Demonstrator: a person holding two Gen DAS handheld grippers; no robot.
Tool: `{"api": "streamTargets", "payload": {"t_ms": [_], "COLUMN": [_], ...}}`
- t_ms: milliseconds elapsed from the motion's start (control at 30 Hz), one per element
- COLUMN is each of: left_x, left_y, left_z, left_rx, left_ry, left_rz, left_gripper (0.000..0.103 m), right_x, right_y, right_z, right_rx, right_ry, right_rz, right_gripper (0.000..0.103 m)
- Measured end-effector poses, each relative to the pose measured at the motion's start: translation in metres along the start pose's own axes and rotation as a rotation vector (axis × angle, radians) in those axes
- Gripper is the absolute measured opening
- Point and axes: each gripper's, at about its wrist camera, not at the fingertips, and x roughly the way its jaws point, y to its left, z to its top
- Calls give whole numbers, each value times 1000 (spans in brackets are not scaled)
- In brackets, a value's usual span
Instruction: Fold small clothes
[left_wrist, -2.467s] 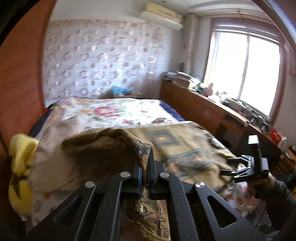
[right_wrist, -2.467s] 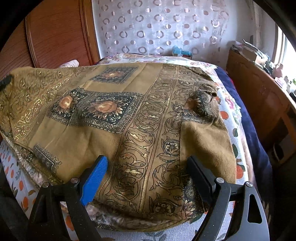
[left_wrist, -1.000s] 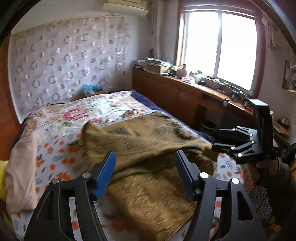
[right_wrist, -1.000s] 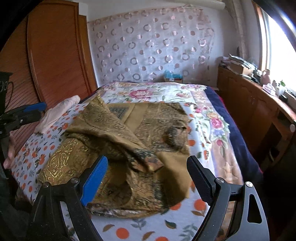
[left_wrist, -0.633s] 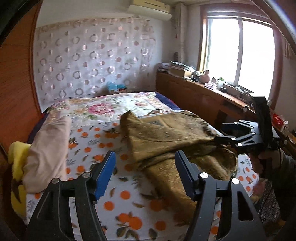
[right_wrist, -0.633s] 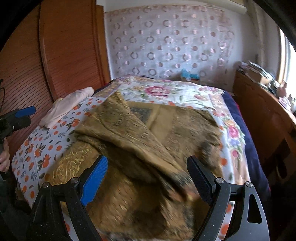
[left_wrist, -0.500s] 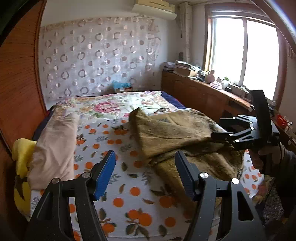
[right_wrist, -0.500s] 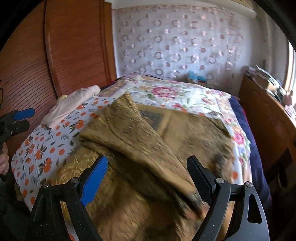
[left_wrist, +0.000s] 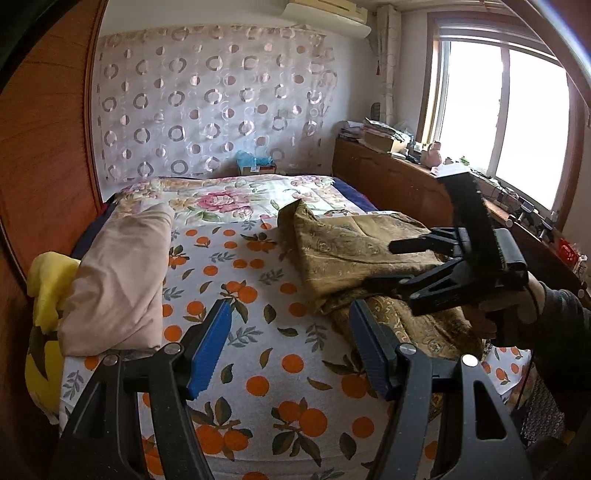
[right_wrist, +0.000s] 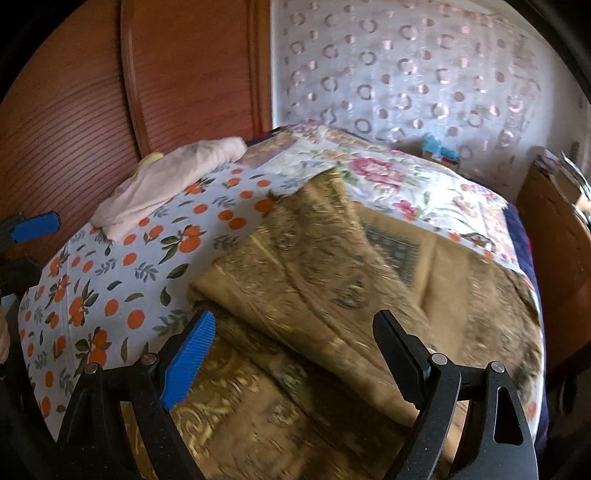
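Mid-fold: the gold patterned cloth (left_wrist: 343, 254) lies half-doubled on the bed (left_wrist: 236, 295), right of the beige garment (left_wrist: 122, 273). Both hand-held grippers, left (left_wrist: 288, 347) and right (right_wrist: 291, 343), hover spread, empty; regripping an edge likely comes next.

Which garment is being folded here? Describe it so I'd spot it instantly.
On the bed's orange-print sheet, look right of the plain beige bundle. The olive-gold patterned cloth lies there loosely folded; its ornate gold motifs set it apart.
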Motion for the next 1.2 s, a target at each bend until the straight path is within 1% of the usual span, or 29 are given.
{"api": "streamTargets", "payload": {"t_ms": [67,233,333,367,433,467,500,533,567,600,700,767,867,967,1067,1200], "left_x": [-1,-3,-4,-4,-4,-4,-4,-4,-3,-3,-2,-2,-2,0,3,4], "left_y": [2,3,1,1,-2,-3,-4,-5,-7,-9,-12,-13,-16,-19,-23,-24], "left_z": [-1,-1,-2,-3,-3,-4,-4,-4,-4,-4,-4,-4,-6,-7,-6,-7], "left_rx": [-6,-6,-2,-1,4,6,7,9,14,19,22,22,29,36,47,55], "left_ry": [-3,-5,-5,-5,-3,-3,-3,-3,-1,0,0,0,2,5,9,15], "left_rz": [-2,-4,-7,-7,-9,-11,-14,-14,-14,-13,-19,-24,-33,-39,-35,-38], "left_gripper": [67,67,67,67,67,67,67,67,67,67,67,67,67,67,67,67], "right_x": [11,27,40,44,52,53,53,53,51,48,30,19,4,-1,6,21], "right_y": [9,27,30,30,27,24,18,11,2,-5,-28,-45,-69,-97,-125,-131], "right_z": [9,14,16,17,20,22,24,26,27,27,31,33,38,44,48,56], "right_rx": [-29,-103,-139,-143,-137,-124,-99,-63,-8,28,87,141,181,221,276,266], "right_ry": [20,83,111,117,122,119,114,111,104,89,4,-35,-84,-97,-89,-81], "right_rz": [12,50,23,15,1,-2,-9,-13,5,21,-26,-40,-91,-146,-192,-244], "right_gripper": [88,88,88,85,68,61,46,28,21,8,6,5,5,5,5,5]}}
